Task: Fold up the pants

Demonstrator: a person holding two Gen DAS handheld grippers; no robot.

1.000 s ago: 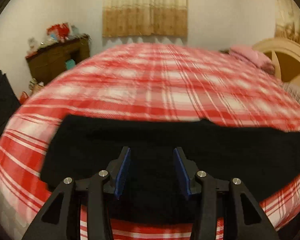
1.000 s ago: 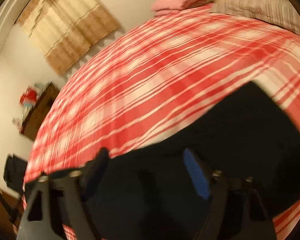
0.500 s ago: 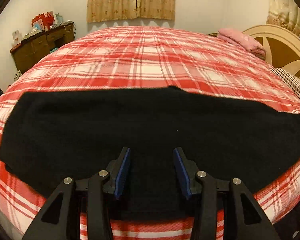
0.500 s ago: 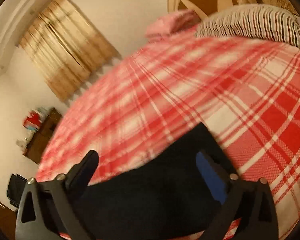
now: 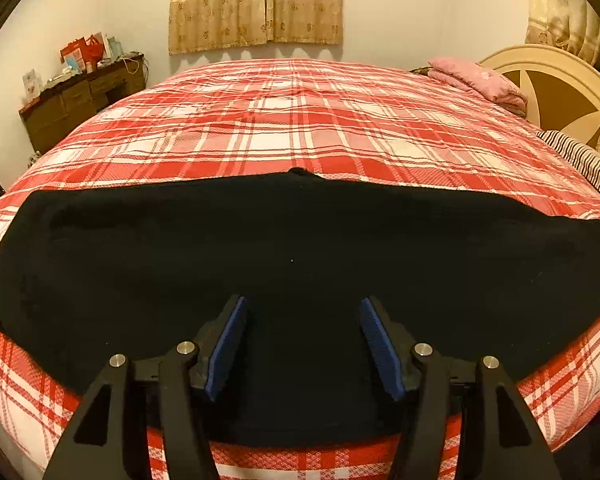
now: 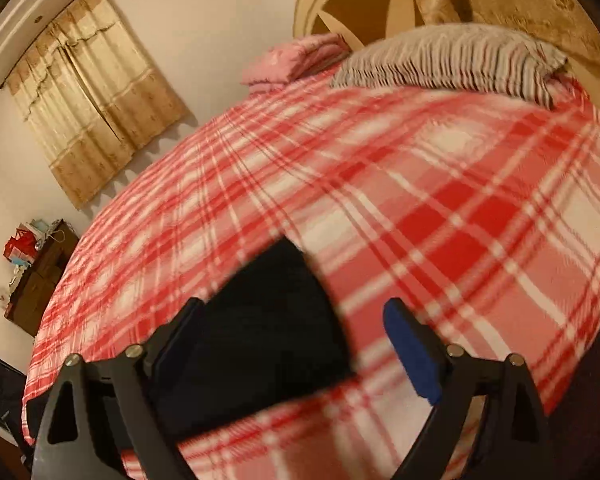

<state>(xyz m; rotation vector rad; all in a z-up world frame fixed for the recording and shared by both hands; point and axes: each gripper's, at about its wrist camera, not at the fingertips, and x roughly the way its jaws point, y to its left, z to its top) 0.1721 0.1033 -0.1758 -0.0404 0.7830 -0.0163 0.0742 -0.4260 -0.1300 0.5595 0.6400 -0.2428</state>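
Note:
Black pants [image 5: 300,256] lie flat across the near edge of a bed with a red plaid cover [image 5: 300,120], stretched left to right. My left gripper [image 5: 302,308] is open and empty, held just above the middle of the pants. In the right wrist view, one end of the pants [image 6: 268,320] shows between the fingers. My right gripper [image 6: 296,312] is open and empty, above that end of the pants. The view is blurred by motion.
A pink folded blanket [image 5: 480,80] and a striped pillow [image 6: 452,60] lie by the cream headboard [image 5: 552,80]. A brown dresser [image 5: 80,100] with clutter stands at the left wall. Curtains [image 5: 256,4] hang behind the bed.
The left gripper opened wider and holds about the same place over the pants. The right gripper swung right toward the end of the pants, so more of the bed cover shows.

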